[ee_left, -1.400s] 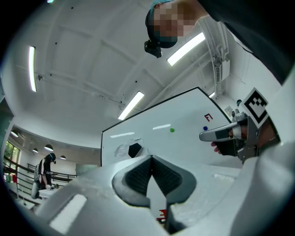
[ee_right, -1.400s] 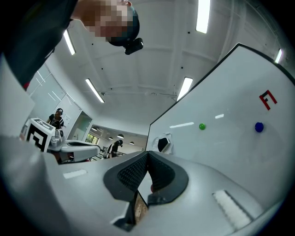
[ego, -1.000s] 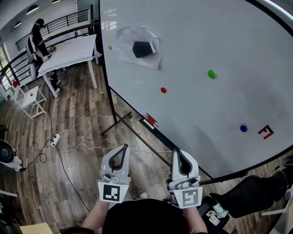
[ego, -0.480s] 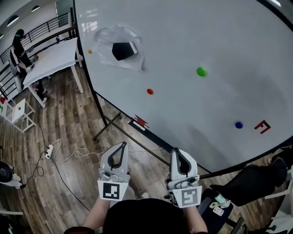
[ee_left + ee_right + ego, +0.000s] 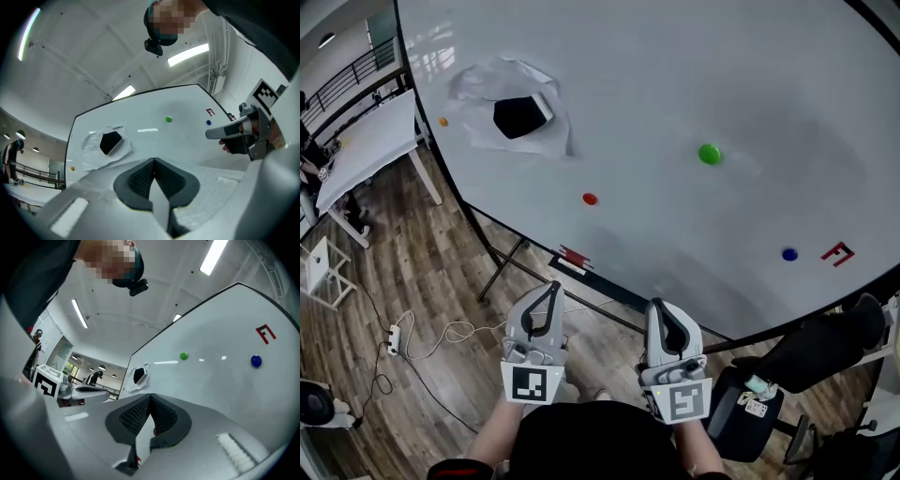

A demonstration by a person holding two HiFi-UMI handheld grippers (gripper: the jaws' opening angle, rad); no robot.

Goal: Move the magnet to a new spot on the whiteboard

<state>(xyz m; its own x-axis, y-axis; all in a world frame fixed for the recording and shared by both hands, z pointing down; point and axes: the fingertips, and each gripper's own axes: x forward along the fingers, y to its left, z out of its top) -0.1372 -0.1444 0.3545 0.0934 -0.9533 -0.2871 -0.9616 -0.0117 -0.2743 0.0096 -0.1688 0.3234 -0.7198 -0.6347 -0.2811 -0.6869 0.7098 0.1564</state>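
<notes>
Both grippers hung low in front of the whiteboard point(image 5: 675, 75), clear of it. The left gripper point(image 5: 552, 285) had its jaws pressed together on nothing, and so had the right gripper point(image 5: 657, 303); each gripper view showed the ribbed pads meeting.

Four magnets sat on the board, and which one the task meant could not be told:
- A green magnet point(image 5: 709, 154) sat near the middle.
- A blue magnet point(image 5: 789, 254) sat toward the lower right corner, just beside a red F-shaped mark point(image 5: 838, 254).
- A red magnet point(image 5: 590, 199) sat near the lower edge.
- An orange magnet point(image 5: 442, 122) sat by the left edge.

The head view showed the red one plainly, whereas in the left gripper view that gripper's own body covered it. A dark eraser point(image 5: 520, 115) in crumpled plastic clung near the left edge. Only the head view took in the wooden floor point(image 5: 422, 272); the gripper views gave ceiling lights instead.
</notes>
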